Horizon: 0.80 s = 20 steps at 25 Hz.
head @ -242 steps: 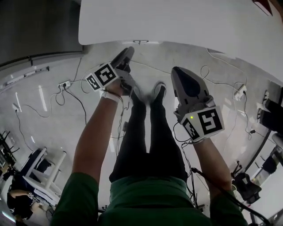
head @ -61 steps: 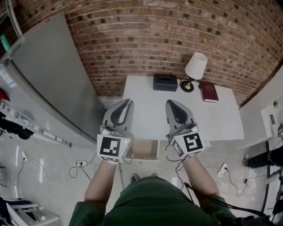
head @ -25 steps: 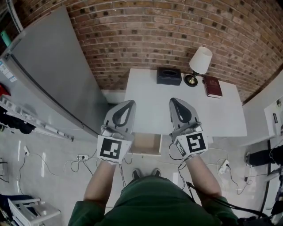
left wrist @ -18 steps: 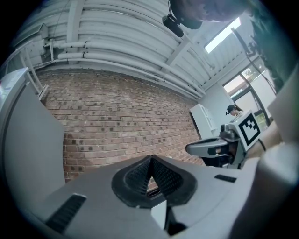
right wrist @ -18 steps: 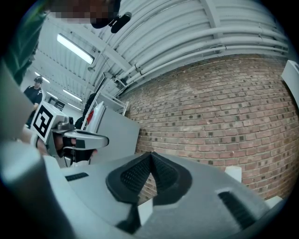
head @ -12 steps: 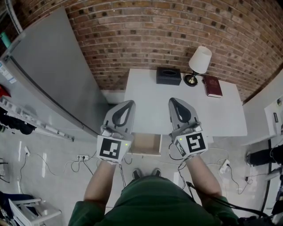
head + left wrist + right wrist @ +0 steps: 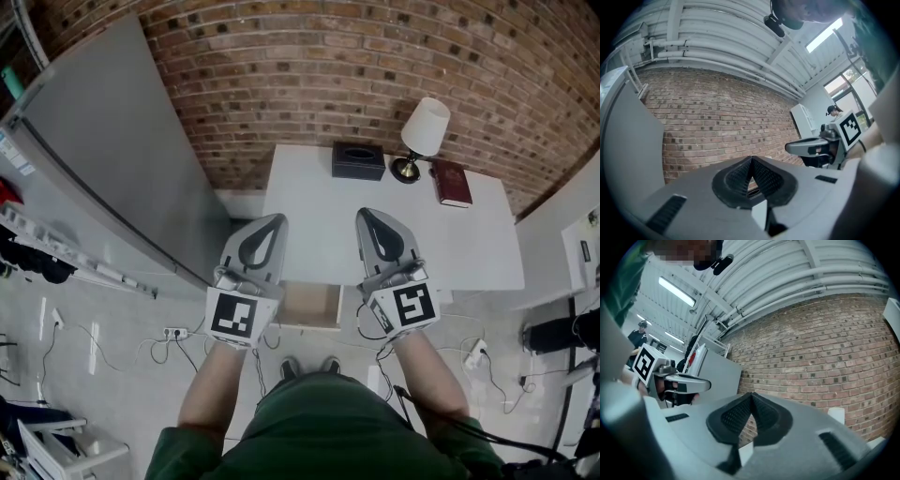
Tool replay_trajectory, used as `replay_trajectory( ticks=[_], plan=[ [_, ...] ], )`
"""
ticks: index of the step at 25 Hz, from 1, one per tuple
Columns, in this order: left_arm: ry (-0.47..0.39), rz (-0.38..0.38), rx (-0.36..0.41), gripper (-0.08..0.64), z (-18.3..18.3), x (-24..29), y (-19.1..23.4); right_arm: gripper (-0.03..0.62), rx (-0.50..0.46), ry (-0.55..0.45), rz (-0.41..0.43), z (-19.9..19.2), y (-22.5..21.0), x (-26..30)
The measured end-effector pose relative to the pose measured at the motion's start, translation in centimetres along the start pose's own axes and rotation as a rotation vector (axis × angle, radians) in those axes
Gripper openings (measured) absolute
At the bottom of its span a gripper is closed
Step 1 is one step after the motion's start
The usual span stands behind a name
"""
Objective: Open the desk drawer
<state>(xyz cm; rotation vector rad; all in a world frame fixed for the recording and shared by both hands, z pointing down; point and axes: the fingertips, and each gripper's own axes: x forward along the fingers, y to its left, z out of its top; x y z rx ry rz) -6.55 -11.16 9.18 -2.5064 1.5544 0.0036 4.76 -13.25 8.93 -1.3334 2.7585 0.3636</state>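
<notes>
We hold two grippers side by side above the desk (image 7: 469, 248).
- Left gripper (image 7: 266, 227): jaws pressed together, pinching nothing.
- Right gripper (image 7: 372, 223): jaws likewise pressed together, pinching nothing.
- Drawer (image 7: 312, 307): pulled out from the desk's front edge, showing between the grippers.
- Desk's back edge, by the brick wall (image 7: 356, 66): dark box (image 7: 358, 160), lamp (image 7: 427, 129), red book (image 7: 454, 185).

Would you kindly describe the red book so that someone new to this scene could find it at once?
Find the white desk against the brick wall. Along its far edge stand a dark box, a white-shaded lamp and, furthest right, the book. It alone lies flat and is dark red, just right of the lamp's base.
</notes>
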Motion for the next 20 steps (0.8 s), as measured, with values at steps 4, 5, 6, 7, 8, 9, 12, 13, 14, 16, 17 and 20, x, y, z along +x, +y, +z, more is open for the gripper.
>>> replay_trajectory(
  ticks=[4, 5, 6, 7, 8, 9, 12, 13, 14, 16, 17, 20],
  plan=[
    [0.004, 0.004, 0.002, 0.008, -0.1, -0.1, -0.2, -0.002, 0.006, 0.002, -0.002, -0.1, -0.1, -0.2],
    [0.006, 0.005, 0.001, 0.008, -0.1, -0.2, -0.2, -0.002, 0.007, 0.002, -0.002, -0.1, -0.1, -0.3],
    [0.007, 0.005, 0.001, 0.008, -0.1, -0.2, -0.3, -0.002, 0.008, 0.002, -0.002, -0.1, -0.1, -0.3],
    [0.008, 0.006, 0.000, 0.008, -0.2, -0.2, -0.4, -0.002, 0.009, 0.002, -0.002, -0.1, -0.2, -0.4],
    [0.009, 0.007, -0.001, 0.008, -0.2, -0.2, -0.5, -0.002, 0.010, 0.001, -0.002, -0.1, -0.2, -0.5],
    [0.010, 0.007, -0.001, 0.008, -0.3, -0.2, -0.6, -0.002, 0.010, 0.001, -0.001, -0.1, -0.3, -0.6],
    [0.014, 0.008, 0.005, 0.008, -0.4, -0.2, -0.9, -0.002, 0.014, 0.000, 0.001, -0.3, -0.4, -0.8],
    [0.015, 0.008, 0.006, 0.008, -0.4, -0.2, -1.0, -0.002, 0.016, 0.001, 0.002, -0.4, -0.5, -0.9],
    [0.016, 0.009, 0.008, 0.008, -0.4, -0.2, -1.2, -0.002, 0.018, 0.001, 0.003, -0.4, -0.5, -1.0],
    [0.018, 0.012, 0.011, 0.008, -0.4, -0.1, -1.5, -0.002, 0.021, 0.002, 0.005, -0.6, -0.8, -1.2],
    [0.018, 0.013, 0.013, 0.008, -0.5, 0.0, -1.7, -0.002, 0.022, 0.001, 0.006, -0.6, -1.0, -1.3],
    [0.021, 0.018, 0.015, 0.008, -0.5, 0.4, -2.3, -0.002, 0.025, -0.003, 0.010, -0.8, -1.6, -1.7]
  ],
)
